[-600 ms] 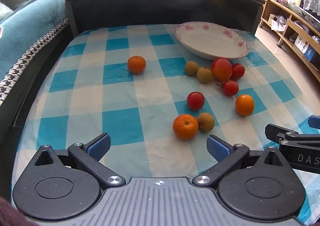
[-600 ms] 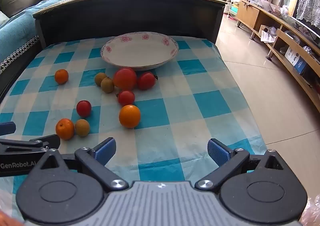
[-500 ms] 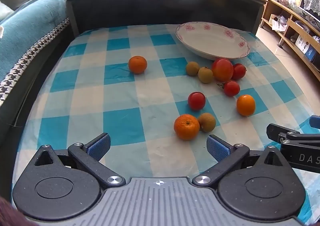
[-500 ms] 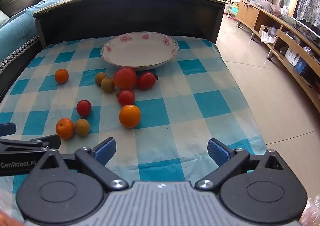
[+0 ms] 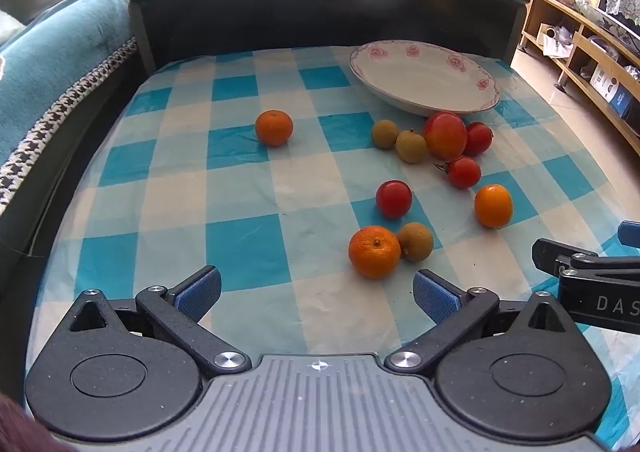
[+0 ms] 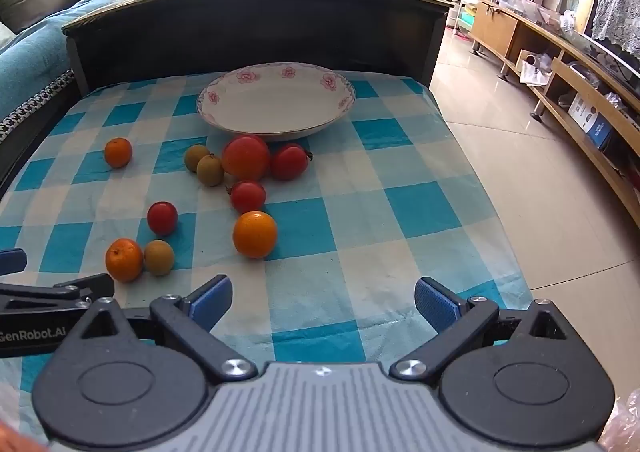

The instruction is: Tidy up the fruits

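Ten fruits lie loose on the checked cloth (image 6: 400,140), none yet in the plate (image 6: 276,102), so by this reading the sorting has not begun. Counted in the right wrist view: three oranges (image 6: 255,234), four brown longan-like fruits (image 6: 159,257), two small tomatoes (image 6: 162,217), one mid-sized tomato (image 6: 289,161) and one large red fruit (image 6: 245,157), whose kind cannot be told. Both tools are empty with jaws spread wide: the left gripper (image 5: 316,294) and the right gripper (image 6: 323,302) hover low at the near edge of the cloth, side by side. The relation that governs the next move is this: the nearest orange (image 5: 374,251), touching a brown fruit (image 5: 415,241), sits just ahead of the left gripper and slightly toward its right finger, nearly inside the line of the open jaws. From the right gripper the same pair lies well off to the left, beyond its left finger; another orange, ahead and left of centre, is its closer candidate. Round fruit offers no long axis, so approach angle matters little. The plate stands at the far side of the cloth, beyond the central cluster.
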Demonstrator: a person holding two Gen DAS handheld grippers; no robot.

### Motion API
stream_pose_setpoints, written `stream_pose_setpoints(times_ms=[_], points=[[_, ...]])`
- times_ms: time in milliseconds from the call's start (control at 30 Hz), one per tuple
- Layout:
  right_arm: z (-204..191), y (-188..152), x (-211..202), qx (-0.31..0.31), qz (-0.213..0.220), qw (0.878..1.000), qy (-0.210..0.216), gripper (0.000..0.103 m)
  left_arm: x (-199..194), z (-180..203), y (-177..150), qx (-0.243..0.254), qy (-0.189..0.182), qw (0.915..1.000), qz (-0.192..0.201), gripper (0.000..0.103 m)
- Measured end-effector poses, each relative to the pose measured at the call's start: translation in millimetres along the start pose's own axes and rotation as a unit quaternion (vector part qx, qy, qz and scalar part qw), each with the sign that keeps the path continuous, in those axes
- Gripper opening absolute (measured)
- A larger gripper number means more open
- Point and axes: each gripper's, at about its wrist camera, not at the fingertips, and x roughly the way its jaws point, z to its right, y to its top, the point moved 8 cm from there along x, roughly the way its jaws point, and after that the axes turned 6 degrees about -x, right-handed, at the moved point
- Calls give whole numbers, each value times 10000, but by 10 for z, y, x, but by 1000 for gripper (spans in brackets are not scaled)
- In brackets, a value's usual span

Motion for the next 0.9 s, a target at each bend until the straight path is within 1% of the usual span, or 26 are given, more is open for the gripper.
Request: stream_pose_setpoints(times_ms=[233,900], points=[[-3,-4,2,-32,-25,10000,-3,99,29,-63,93,-88,-24,9999,-79,103],[-72,-23,14,-138,-76,9999,61,99,26,-64,98,-103,-26,9999,-98,103]])
